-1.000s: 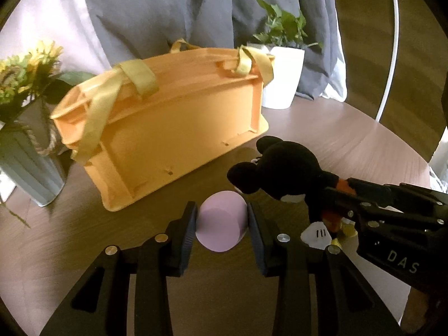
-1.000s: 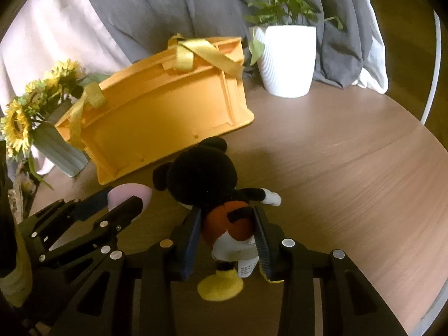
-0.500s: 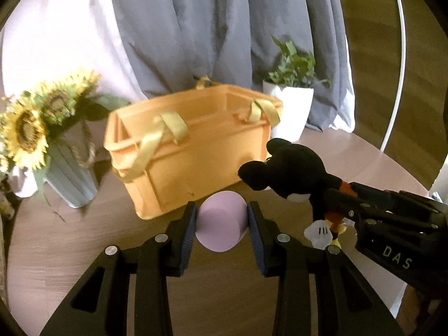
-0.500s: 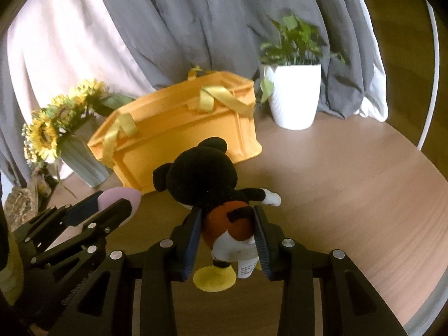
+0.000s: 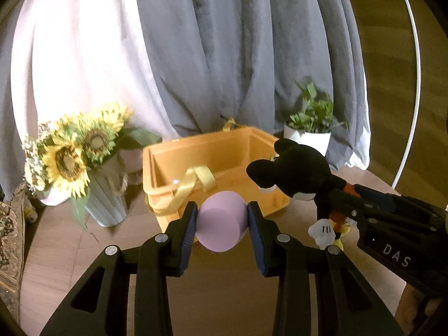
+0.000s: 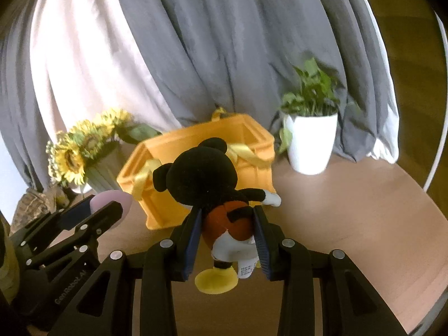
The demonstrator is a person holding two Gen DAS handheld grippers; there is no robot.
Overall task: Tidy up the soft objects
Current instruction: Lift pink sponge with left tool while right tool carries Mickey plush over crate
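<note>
Because both toys are light and squashy, the left claw (image 5: 221, 225) pinches the foam ball (image 5: 219, 224) at its waist and the right claw (image 6: 228, 231) the plush mouse (image 6: 207, 179) at its belly, basket (image 5: 224, 154) at twelve o'clock.

Both views are lit from behind: daylight is passed through the pale curtain (image 5: 70, 64), which is blown out to near white. The sunflowers (image 5: 70, 154) and the potted plant (image 6: 310, 95) are smeared by motion blur. Straight lines are bent by fisheye distortion, and the corners are vignetted black. The desk (image 6: 350, 210) is warmly lit.
</note>
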